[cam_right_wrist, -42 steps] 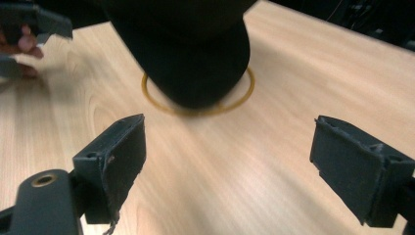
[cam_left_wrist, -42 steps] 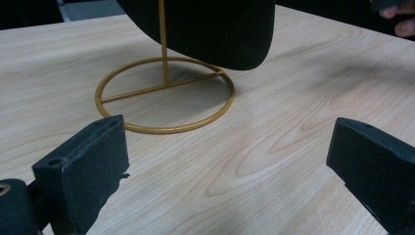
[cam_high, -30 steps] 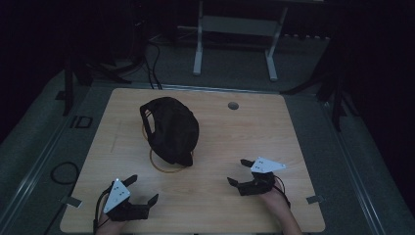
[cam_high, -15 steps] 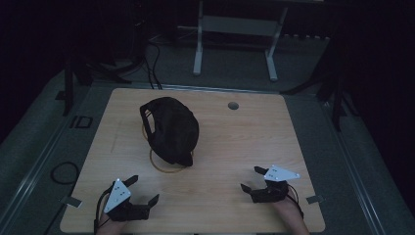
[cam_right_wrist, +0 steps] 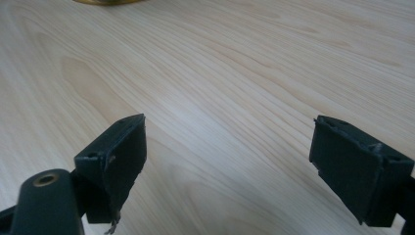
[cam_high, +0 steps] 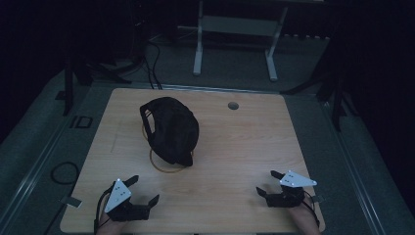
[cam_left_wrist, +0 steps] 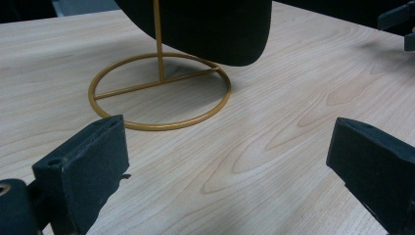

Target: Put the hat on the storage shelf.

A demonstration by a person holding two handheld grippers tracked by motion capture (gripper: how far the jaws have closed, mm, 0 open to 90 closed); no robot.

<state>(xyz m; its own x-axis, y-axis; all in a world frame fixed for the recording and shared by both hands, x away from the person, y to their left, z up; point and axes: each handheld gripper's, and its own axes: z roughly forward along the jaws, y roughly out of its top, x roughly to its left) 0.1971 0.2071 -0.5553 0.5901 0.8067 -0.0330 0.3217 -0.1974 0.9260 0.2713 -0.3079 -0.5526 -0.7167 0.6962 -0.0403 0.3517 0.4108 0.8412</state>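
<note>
A black cap (cam_high: 170,128) hangs on a gold wire stand (cam_high: 169,166) left of the table's middle. The stand's ring base (cam_left_wrist: 159,93) and thin post lie close ahead in the left gripper view, with the cap (cam_left_wrist: 205,27) above. My left gripper (cam_high: 143,191) rests near the front left edge, jaws wide apart and empty, its fingers (cam_left_wrist: 83,171) framing bare wood. My right gripper (cam_high: 266,183) sits near the front right edge, also open and empty, its fingers (cam_right_wrist: 117,156) low over the tabletop. A sliver of the gold base (cam_right_wrist: 105,2) shows at the top of the right gripper view.
The wooden table (cam_high: 244,142) has a small round cable hole (cam_high: 233,105) near its back edge. Behind the table stand a white frame (cam_high: 235,29) and dark stands, with cables on the floor. My right gripper's tip (cam_left_wrist: 399,24) shows far off in the left gripper view.
My right gripper has drawn back toward the front right edge of the table and sunk lower. The left gripper, cap and stand have stayed put.
</note>
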